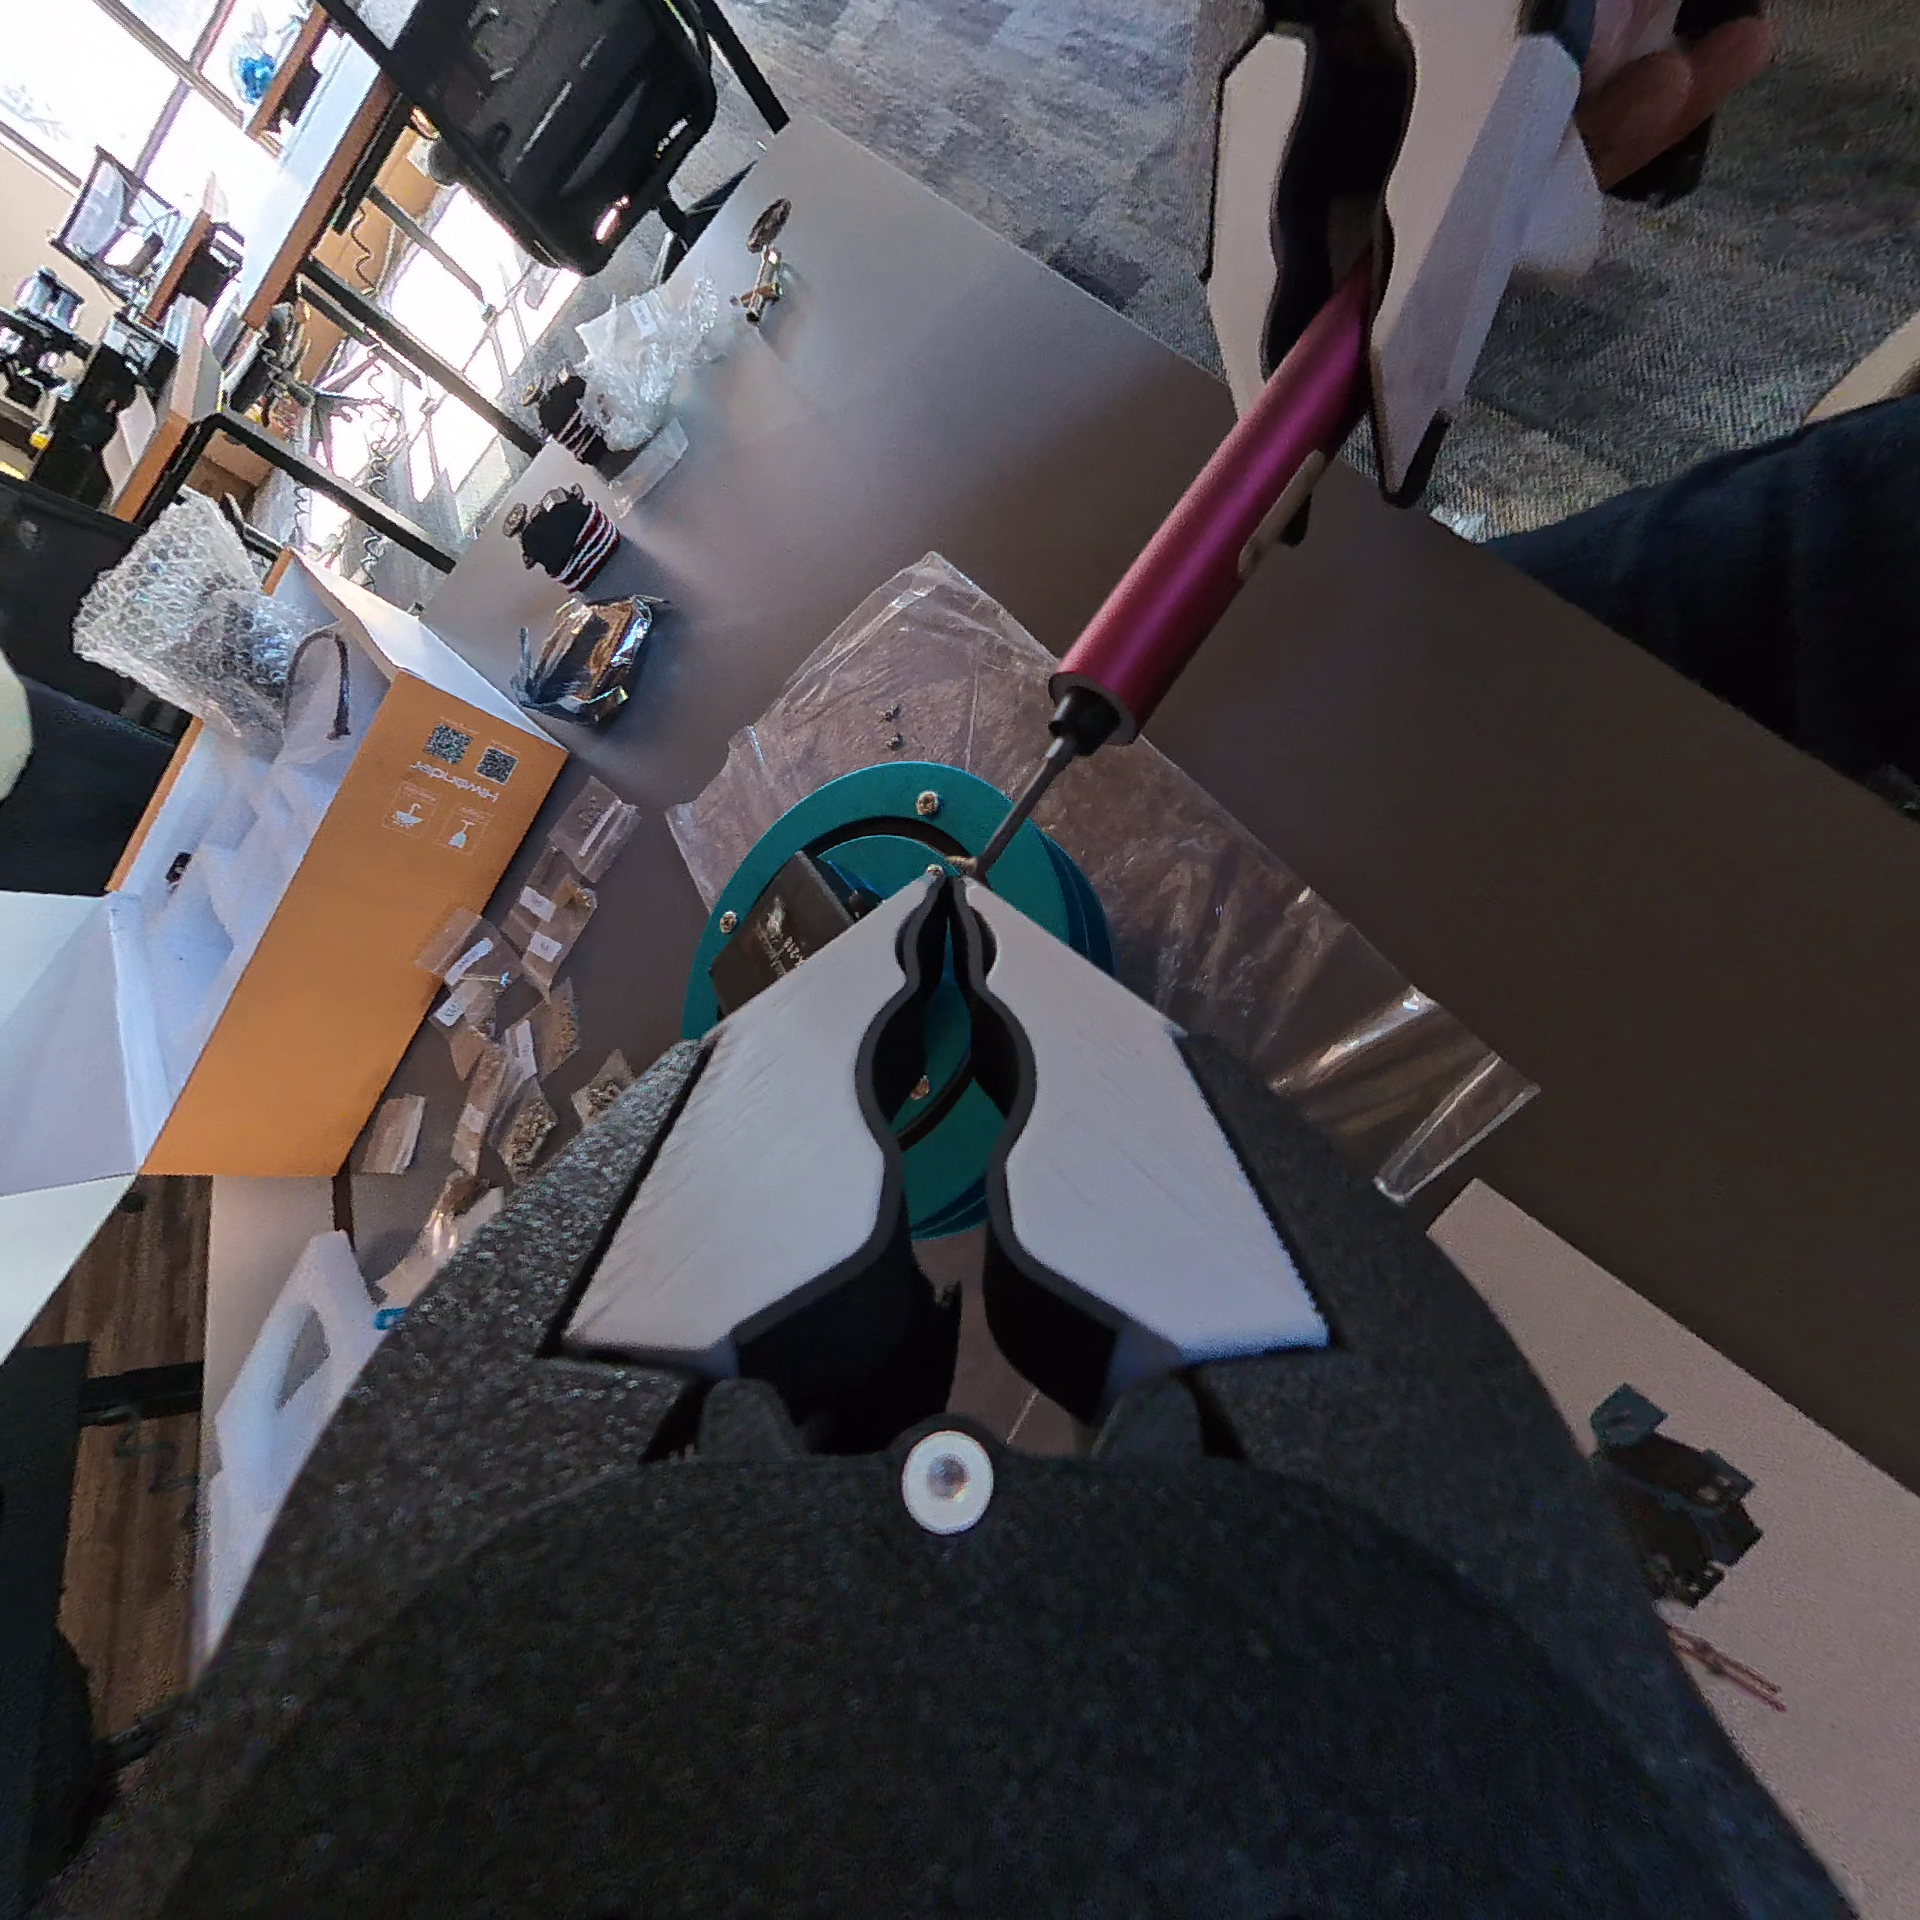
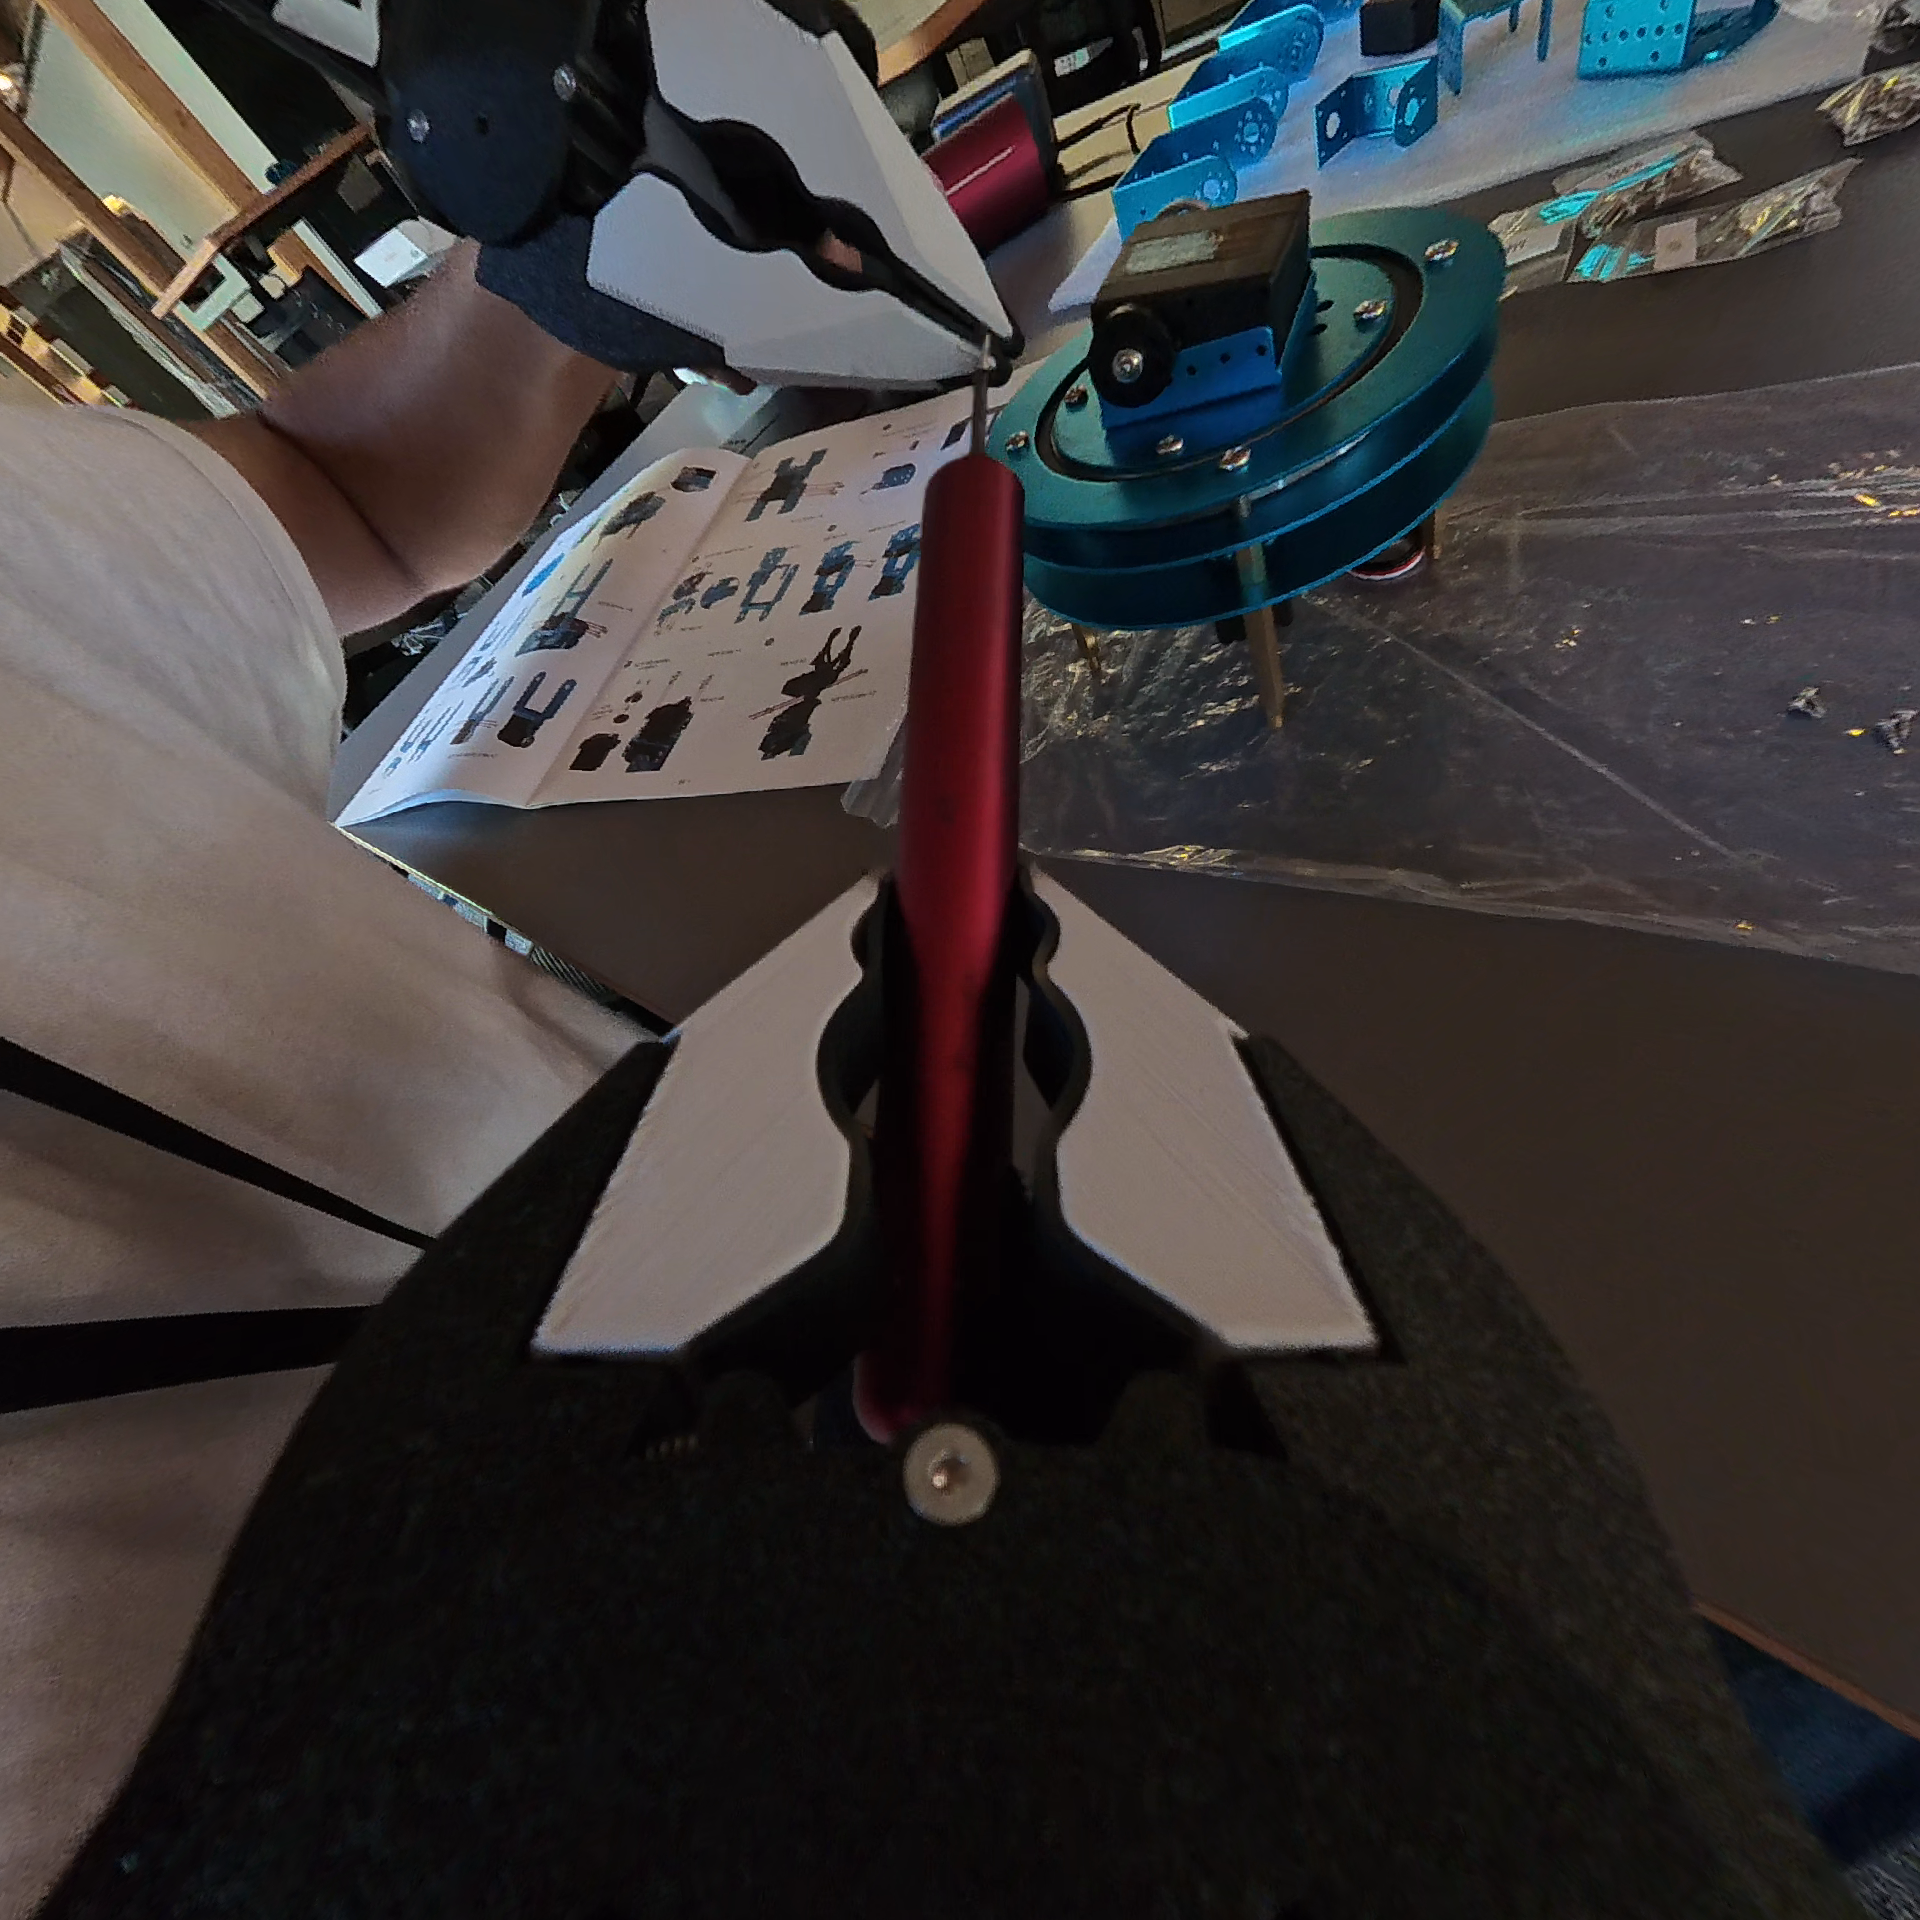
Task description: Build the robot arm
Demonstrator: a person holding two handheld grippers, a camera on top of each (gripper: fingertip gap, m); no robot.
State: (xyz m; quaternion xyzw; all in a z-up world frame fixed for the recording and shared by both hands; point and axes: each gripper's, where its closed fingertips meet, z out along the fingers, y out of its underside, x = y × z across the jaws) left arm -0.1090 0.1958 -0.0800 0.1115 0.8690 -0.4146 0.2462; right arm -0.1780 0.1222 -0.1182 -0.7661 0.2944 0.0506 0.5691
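My left gripper (image 1: 948,883) is shut, its tips pinching a small screw (image 1: 935,871) just above the teal round base (image 1: 873,800). A black servo (image 1: 790,914) is mounted on that base. My right gripper (image 2: 961,904) is shut on a magenta screwdriver (image 2: 961,644), which points forward. The screwdriver's thin bit meets the left gripper's tips (image 2: 997,338) beside the teal base (image 2: 1351,436) and its servo (image 2: 1205,281). The screwdriver (image 1: 1195,561) and the right gripper (image 1: 1345,499) also show in the left wrist view at the upper right.
The base stands on a clear plastic sheet (image 1: 1195,883) on a grey table. An orange box (image 1: 343,935) and small parts bags (image 1: 520,1039) lie to its left. An open instruction booklet (image 2: 675,623), blue brackets (image 2: 1247,114) and loose screws (image 1: 891,725) lie nearby. A person's arm (image 2: 416,436) is close. One gripper's finger ends stand about 12 centimeters off the other's.
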